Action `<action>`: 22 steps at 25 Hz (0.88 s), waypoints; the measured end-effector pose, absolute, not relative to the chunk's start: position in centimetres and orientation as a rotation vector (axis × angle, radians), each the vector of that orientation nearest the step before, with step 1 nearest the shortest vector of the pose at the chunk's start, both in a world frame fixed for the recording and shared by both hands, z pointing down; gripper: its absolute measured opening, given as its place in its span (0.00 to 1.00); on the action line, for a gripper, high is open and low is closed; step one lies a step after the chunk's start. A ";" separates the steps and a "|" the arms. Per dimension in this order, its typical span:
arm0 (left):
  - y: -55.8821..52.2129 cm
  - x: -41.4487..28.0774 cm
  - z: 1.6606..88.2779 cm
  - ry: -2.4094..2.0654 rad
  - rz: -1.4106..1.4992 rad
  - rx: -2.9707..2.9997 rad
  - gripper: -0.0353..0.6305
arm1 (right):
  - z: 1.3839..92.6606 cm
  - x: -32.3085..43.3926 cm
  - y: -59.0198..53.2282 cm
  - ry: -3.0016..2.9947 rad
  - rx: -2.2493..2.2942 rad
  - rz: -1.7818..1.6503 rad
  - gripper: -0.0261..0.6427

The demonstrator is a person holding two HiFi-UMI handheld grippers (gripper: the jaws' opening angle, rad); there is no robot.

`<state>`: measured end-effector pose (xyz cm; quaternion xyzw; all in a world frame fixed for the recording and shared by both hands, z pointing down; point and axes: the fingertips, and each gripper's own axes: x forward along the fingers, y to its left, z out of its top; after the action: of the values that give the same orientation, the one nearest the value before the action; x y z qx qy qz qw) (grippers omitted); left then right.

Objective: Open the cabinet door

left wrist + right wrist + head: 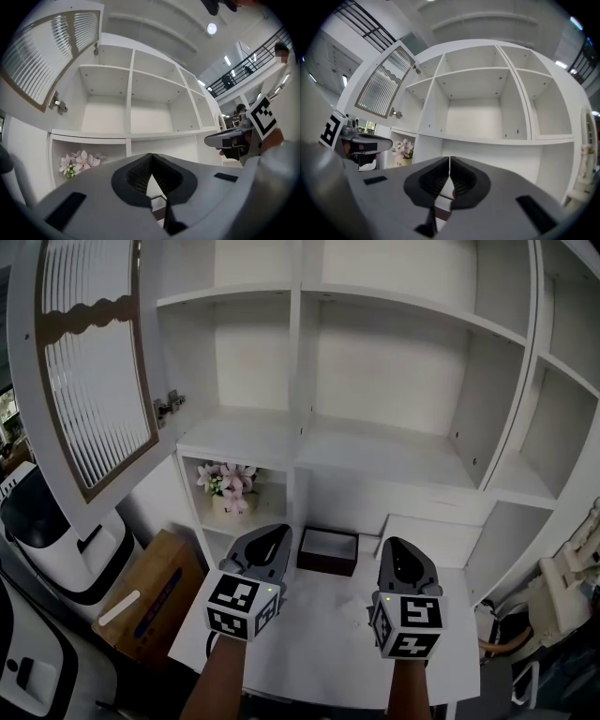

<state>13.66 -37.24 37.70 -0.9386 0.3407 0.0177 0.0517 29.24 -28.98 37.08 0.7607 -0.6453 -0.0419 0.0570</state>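
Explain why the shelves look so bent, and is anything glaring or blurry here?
Head view: shelves bow only mildly, light even and soft. Left gripper view: wide lens bulges everything inside a dark round border; a ceiling lamp glares; the left gripper looms close, slightly soft. Right gripper view: same bulge and dark border.

Head view looks down; gripper views level, share cabinet [130,93].

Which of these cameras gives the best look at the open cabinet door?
The right gripper view: the cabinet door shows whole there, frame and ribbed pane, swung open at the left. The head view shows the door larger but cut off at the top; the left gripper view crops the door at its left side.
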 end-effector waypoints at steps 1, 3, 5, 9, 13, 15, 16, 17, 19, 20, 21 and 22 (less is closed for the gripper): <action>-37.3 13.6 37.5 1.041 0.066 -2.857 0.07 | 36.9 29.4 -28.9 -1.952 2.314 -0.134 0.07; -37.3 13.4 37.2 1.054 0.077 -2.854 0.07 | 36.5 29.4 -28.7 -1.948 2.326 -0.144 0.07; -37.2 13.2 37.0 1.063 0.085 -2.854 0.07 | 36.4 29.4 -28.5 -1.948 2.335 -0.142 0.07; -36.6 13.4 37.0 1.060 0.074 -2.842 0.07 | 36.8 29.1 -28.0 -1.952 2.337 -0.128 0.07; -36.0 13.4 36.7 1.049 0.081 -2.840 0.07 | 36.9 28.3 -27.7 -1.972 2.330 -0.124 0.07; -35.6 13.3 36.7 1.042 0.083 -2.839 0.07 | 37.1 27.8 -27.7 -1.981 2.317 -0.127 0.07; -35.5 13.2 36.8 1.039 0.075 -2.835 0.07 | 37.2 27.6 -27.7 -1.986 2.310 -0.129 0.07; -35.4 13.2 36.9 1.036 0.066 -2.833 0.07 | 37.3 27.3 -27.7 -1.991 2.304 -0.131 0.07; -35.3 13.1 37.2 1.032 0.058 -2.838 0.07 | 37.4 27.1 -27.8 -2.002 2.292 -0.124 0.07; -35.3 13.0 37.2 1.035 0.058 -2.840 0.07 | 37.6 27.0 -27.8 -2.008 2.288 -0.118 0.07; -35.3 12.8 37.2 1.039 0.059 -2.840 0.07 | 37.7 26.9 -27.8 -2.013 2.284 -0.112 0.07; -35.3 12.7 37.2 1.044 0.060 -2.838 0.07 | 37.7 26.9 -27.8 -2.017 2.281 -0.108 0.07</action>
<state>12.67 -35.26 37.17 -0.9368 0.3445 0.0199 0.0586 26.87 -27.81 37.72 0.7478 -0.6613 -0.0355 0.0471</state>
